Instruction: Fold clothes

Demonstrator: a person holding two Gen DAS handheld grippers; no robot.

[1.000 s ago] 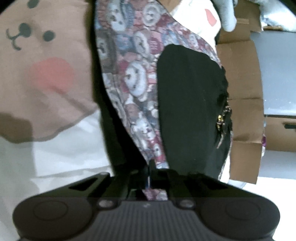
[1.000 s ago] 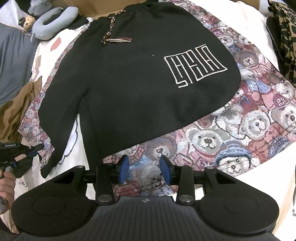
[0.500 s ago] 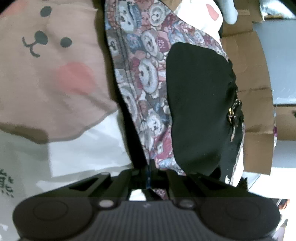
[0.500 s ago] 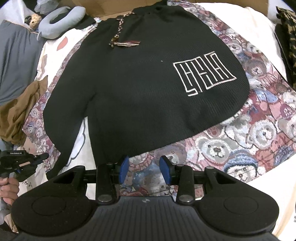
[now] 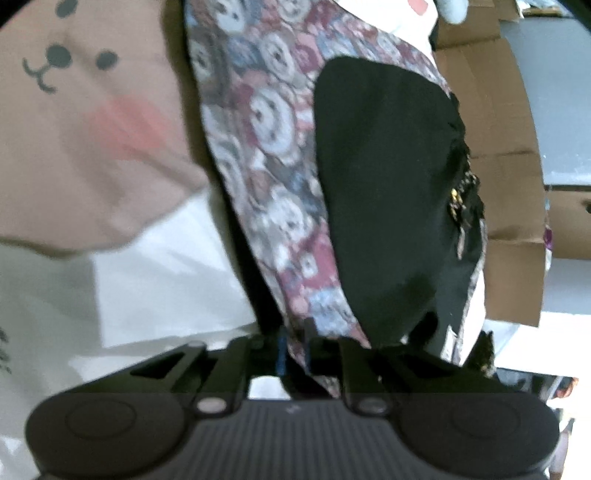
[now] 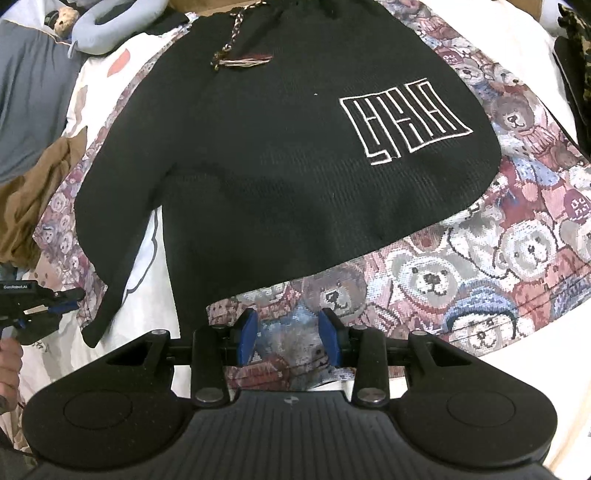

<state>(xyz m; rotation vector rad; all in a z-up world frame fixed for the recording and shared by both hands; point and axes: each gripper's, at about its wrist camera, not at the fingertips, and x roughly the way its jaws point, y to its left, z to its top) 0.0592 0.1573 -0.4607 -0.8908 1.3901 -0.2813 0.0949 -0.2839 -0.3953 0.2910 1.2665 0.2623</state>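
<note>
1. Looking through the right wrist camera, I see the black sweater (image 6: 280, 147) lying flat on the teddy-bear blanket (image 6: 517, 251), with its white outlined emblem (image 6: 404, 118) on the right side of the chest.
2. A braided cord with a tassel (image 6: 242, 59) lies near the collar of the sweater, at the far end from my camera.
3. One sleeve (image 6: 110, 258) runs down on the left side, and its cuff rests on the white sheet (image 6: 147, 273) beside the blanket.
4. My right gripper (image 6: 288, 338) has its blue fingers (image 6: 247, 334) spread apart. It sits above the blanket edge, just below the sweater hem, and it holds nothing.
5. My left gripper (image 5: 293, 349) has its fingers pressed together on the edge of the teddy-bear blanket (image 5: 273, 147), so it is pinching this fabric. In the right wrist view the same gripper (image 6: 48, 299) appears at the far left, near the sleeve cuff.
6. From the left wrist camera the sweater (image 5: 384, 192) shows as a dark mass on top of the blanket, and the picture is a little blurred.
7. To the left of the blanket there is a beige cloth with a bear face (image 5: 74, 122) over the white sheet (image 5: 166, 295).
8. Flattened cardboard (image 5: 495, 147) lies on the right in this view.
9. A grey-blue neck pillow (image 6: 110, 26) and a brown garment (image 6: 33, 192) lie to the left of the sweater.
</note>
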